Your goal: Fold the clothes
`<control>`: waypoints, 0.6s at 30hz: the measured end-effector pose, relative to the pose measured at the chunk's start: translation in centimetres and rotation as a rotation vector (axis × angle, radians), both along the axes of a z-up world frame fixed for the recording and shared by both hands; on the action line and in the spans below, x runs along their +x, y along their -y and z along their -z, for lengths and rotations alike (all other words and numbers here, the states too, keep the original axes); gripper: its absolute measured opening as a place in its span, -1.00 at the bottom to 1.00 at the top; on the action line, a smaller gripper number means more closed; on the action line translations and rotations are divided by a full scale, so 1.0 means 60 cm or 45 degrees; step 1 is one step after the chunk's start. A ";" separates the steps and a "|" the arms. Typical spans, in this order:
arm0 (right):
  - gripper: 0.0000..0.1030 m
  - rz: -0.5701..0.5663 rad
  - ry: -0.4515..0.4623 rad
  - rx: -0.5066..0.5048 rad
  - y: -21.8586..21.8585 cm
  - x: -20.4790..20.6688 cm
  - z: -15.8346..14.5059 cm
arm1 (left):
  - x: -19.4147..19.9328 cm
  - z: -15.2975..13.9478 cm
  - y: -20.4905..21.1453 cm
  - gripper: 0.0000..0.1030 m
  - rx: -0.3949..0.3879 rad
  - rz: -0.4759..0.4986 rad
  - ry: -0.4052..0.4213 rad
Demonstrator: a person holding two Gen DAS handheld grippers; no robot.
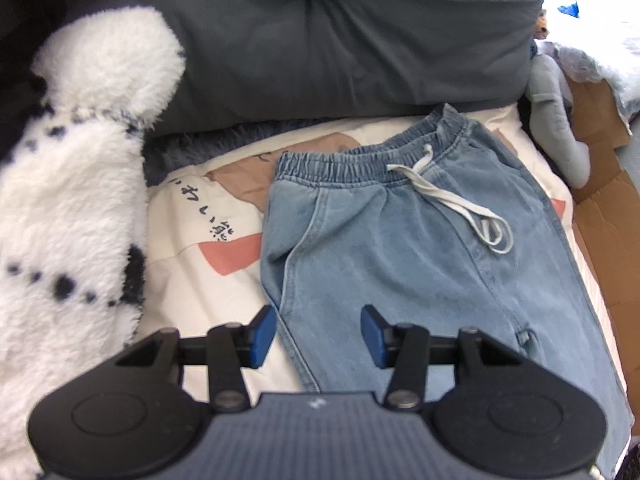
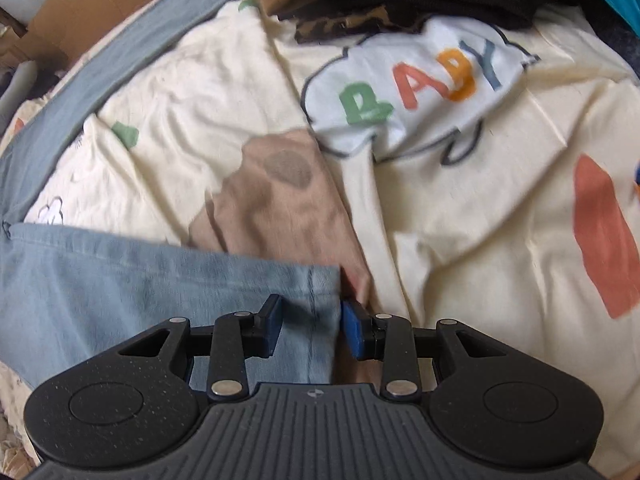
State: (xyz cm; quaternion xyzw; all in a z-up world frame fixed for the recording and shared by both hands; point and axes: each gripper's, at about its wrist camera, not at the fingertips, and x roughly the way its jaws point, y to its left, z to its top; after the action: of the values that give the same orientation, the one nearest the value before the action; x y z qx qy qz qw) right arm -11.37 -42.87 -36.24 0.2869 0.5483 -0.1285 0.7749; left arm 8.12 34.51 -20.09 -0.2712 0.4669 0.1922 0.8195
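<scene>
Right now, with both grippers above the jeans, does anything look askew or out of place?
Mostly tidy. The jeans lie flat on the printed sheet, though their waistband runs at a slant and the white drawstring trails loose across the front. The bedding is rumpled near the leg hem. No damage or spills show.

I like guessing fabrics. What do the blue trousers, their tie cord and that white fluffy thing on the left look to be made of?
Blue trousers: soft, washed denim or denim-look cotton, judging by the faded matte blue, stitched seams and gathered elastic waist. Tie cord: flat white woven tape, probably cotton. White fluffy thing: long-pile fleece or faux fur with dark dots; likely synthetic, but I can't be sure.
</scene>
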 end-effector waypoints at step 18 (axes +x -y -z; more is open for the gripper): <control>-0.78 -0.023 0.007 -0.088 0.006 -0.001 -0.021 | -0.043 -0.118 0.055 -0.04 0.063 0.048 0.078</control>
State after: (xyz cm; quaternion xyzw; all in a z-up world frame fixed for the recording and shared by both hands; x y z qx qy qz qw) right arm -11.44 -43.25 -34.97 0.2554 0.5439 -0.1397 0.7871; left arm 5.55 31.20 -13.03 -0.2479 0.4417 0.1800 0.8433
